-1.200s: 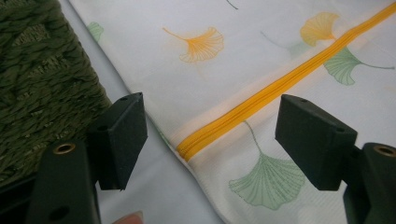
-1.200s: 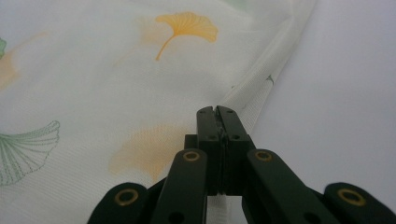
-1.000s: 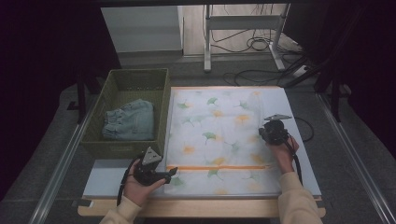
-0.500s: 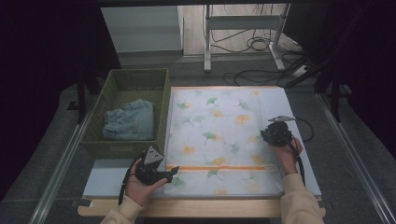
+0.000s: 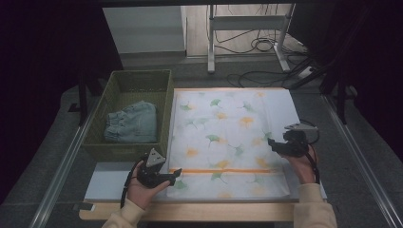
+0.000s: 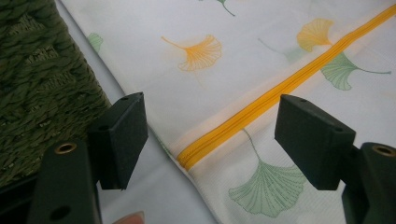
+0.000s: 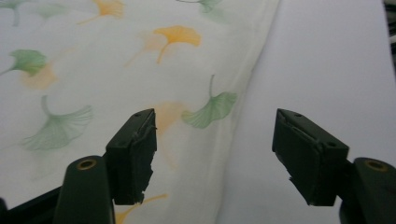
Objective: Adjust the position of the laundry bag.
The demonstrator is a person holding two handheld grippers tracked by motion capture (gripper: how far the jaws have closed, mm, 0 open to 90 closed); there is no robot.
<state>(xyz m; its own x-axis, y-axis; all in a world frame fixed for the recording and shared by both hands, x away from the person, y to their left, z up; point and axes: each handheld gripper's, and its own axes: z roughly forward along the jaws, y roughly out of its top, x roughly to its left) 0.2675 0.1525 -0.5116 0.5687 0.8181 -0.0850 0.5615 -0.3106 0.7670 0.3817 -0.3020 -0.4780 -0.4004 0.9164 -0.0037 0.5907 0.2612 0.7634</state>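
both tools [image 5: 178, 174] [image 5: 272, 142] at cover [image 5: 228, 128] edges

Both forearms wear pale cream sleeves [image 5: 311, 209] ending in loose cuffs at the wrists. The left gripper [image 5: 177, 175] is matt black, carries a grey three-cornered plate [image 5: 155, 157] on top at 12 o'clock and trails a black cable [image 5: 127, 183] looping off at 9 o'clock; the right gripper [image 5: 271, 142] is black too, with a grey plate on top and a black cable curving down at 4 o'clock. Seen close, each jaw is a blocky black pad with small screw holes, on an arm with a brass-ringed hole; the right gripper's pads [image 7: 135, 154] are chipped at their inner edges.
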